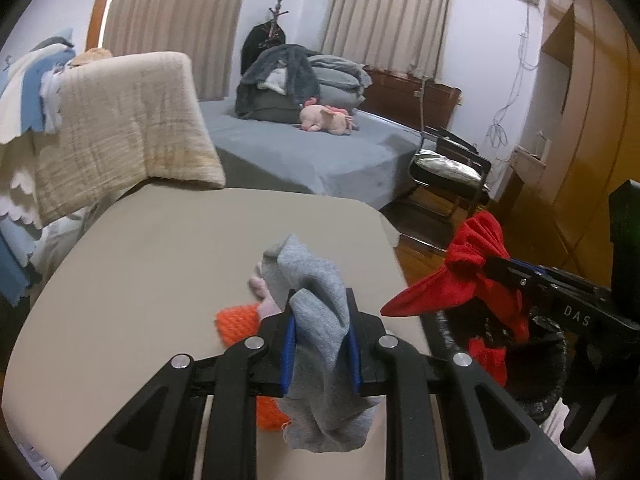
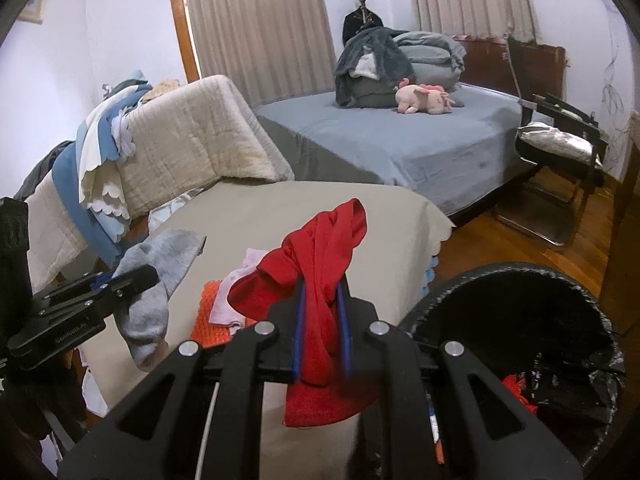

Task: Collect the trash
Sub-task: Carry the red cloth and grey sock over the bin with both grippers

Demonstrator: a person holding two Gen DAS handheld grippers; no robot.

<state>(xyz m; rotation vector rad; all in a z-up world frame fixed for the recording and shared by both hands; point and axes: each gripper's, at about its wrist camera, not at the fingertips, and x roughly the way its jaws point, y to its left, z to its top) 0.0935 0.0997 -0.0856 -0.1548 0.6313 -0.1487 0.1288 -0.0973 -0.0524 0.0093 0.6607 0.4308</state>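
1. While the left gripper (image 1: 320, 340) hangs above the beige table (image 1: 160, 264), its blue-padded jaws are pinched on a grey sock (image 1: 320, 304), which bunches up above the pads and droops below them.
2. Seen from the right wrist camera, that same left gripper (image 2: 136, 278) comes in from the left edge with the grey sock (image 2: 156, 292) dangling clear of the table (image 2: 260, 212).
3. The right gripper (image 2: 322, 320) has its jaws pressed onto a red cloth (image 2: 320, 276); folds of it rise above the pads and a flap hangs beneath them.
4. From the left wrist camera the right gripper (image 1: 494, 266) reaches in from the right, and the red cloth (image 1: 460, 272) hangs over the rim of the bin (image 1: 556, 360).
5. The bin (image 2: 516, 280) is lined with a black bag and stands beside the table's right edge; something red (image 2: 516, 390) already lies inside it.
6. An orange knitted piece (image 2: 208, 308) and a pale pink cloth (image 2: 236, 292) lie together on the table, the pink one partly on top of the orange.
7. Behind the table stands a bed (image 2: 400, 140) with a blue-grey sheet, carrying a pile of folded bedding (image 2: 396, 64) and a pink plush toy (image 2: 424, 98).
8. A cream quilt (image 2: 192, 136) drapes over furniture at the left, and a black chair (image 2: 560, 148) stands at the right on the wooden floor (image 2: 500, 248).
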